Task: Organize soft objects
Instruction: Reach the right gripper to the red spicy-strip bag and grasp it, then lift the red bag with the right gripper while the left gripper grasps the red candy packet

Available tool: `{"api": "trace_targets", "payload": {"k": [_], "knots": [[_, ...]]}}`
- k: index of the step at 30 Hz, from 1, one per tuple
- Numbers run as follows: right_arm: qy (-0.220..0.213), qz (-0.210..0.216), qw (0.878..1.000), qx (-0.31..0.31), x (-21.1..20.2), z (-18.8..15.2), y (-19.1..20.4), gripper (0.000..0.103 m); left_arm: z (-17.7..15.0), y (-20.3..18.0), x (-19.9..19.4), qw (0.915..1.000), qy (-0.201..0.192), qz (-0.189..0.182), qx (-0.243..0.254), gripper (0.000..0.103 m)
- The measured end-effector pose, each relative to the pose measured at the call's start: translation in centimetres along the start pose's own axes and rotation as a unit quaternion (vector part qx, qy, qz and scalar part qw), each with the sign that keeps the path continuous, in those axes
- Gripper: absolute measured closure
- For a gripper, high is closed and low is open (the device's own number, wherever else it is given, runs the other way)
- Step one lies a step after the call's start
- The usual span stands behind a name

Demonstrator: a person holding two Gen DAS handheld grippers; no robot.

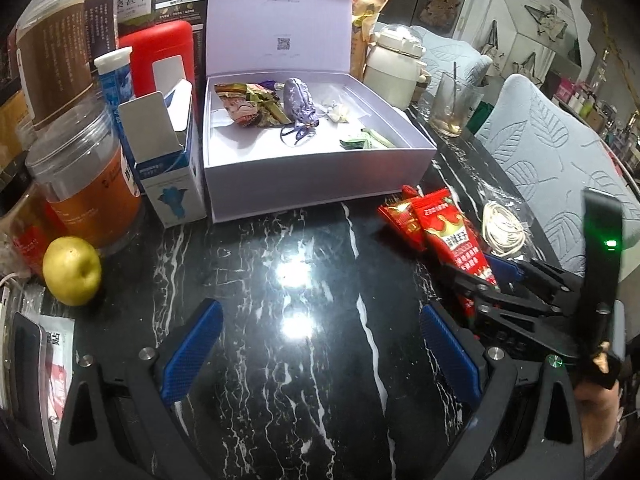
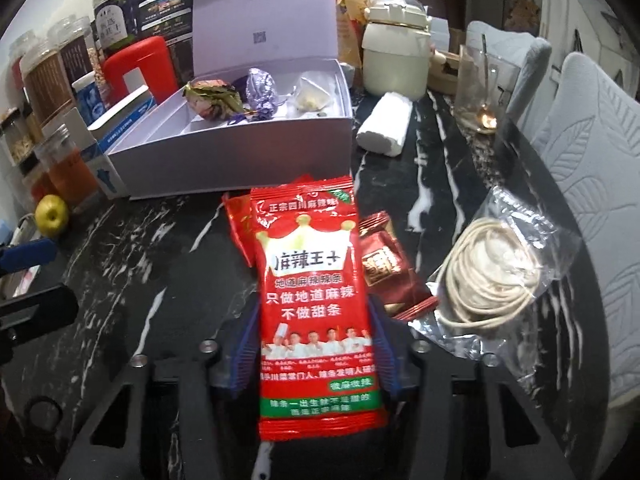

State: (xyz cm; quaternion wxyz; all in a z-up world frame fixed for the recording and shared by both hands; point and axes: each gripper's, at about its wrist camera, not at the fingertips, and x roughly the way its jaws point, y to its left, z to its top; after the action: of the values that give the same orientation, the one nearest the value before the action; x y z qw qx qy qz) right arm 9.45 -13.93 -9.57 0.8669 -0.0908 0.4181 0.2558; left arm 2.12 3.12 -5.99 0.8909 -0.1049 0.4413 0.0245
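Your right hand-held gripper (image 2: 316, 344) is clenched on one red spicy-snack packet (image 2: 314, 296), which lies lengthwise between the blue fingers (image 2: 245, 344), its far end over the black marble table (image 2: 132, 280) just in front of the white box (image 2: 240, 148). Under and beside it lie more red packets: one second red packet (image 2: 237, 224) peeks out on its left, and one dark red candy wrapper (image 2: 386, 268) touches its right edge. Near that sits one clear bag of coiled cord (image 2: 494, 276).

Your left hand-held gripper (image 1: 320, 356) is released, its blue pads wide apart above bare table with nothing between them.

The white box stands with its lid (image 1: 280, 16) upright. Inside you have one lilac drawstring pouch (image 1: 299, 100) in the middle, a heap of crumpled foil wrappers (image 1: 248, 104) touching its left side, one clear sachet (image 1: 338, 110) on its right, and what looks like a green wrapper (image 1: 366, 140) at the near right corner; the count of the foil wrappers is hard to tell.

Left of the box stand one opened blue-and-white carton (image 1: 168, 168), one orange-labelled jar (image 1: 86, 184) and one yellow apple (image 1: 72, 270).
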Motion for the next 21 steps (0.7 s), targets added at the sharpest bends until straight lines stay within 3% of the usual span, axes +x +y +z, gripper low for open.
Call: {"api": "trace_targets", "payload": {"k": [3, 9, 21], "knots": [[-0.012, 0.03, 0.999, 0.014, -0.9, -0.2, -0.7, 0.057, 0.2, -0.4, 0.1, 1.0, 0.0, 0.002, 0.005, 0.002], [-0.048, 0.035, 0.997, 0.045, -4.7, -1.0, -2.6, 0.057, 0.8, -2.3, 0.6, 0.9998, 0.0, -0.013, 0.018, 0.002], [-0.071, -0.007, 0.992, 0.099, -9.5, -3.3, -7.7, 0.057, 2.7, -7.9, 2.7, 0.9962, -0.008, -0.041, 0.077, 0.002]]}}
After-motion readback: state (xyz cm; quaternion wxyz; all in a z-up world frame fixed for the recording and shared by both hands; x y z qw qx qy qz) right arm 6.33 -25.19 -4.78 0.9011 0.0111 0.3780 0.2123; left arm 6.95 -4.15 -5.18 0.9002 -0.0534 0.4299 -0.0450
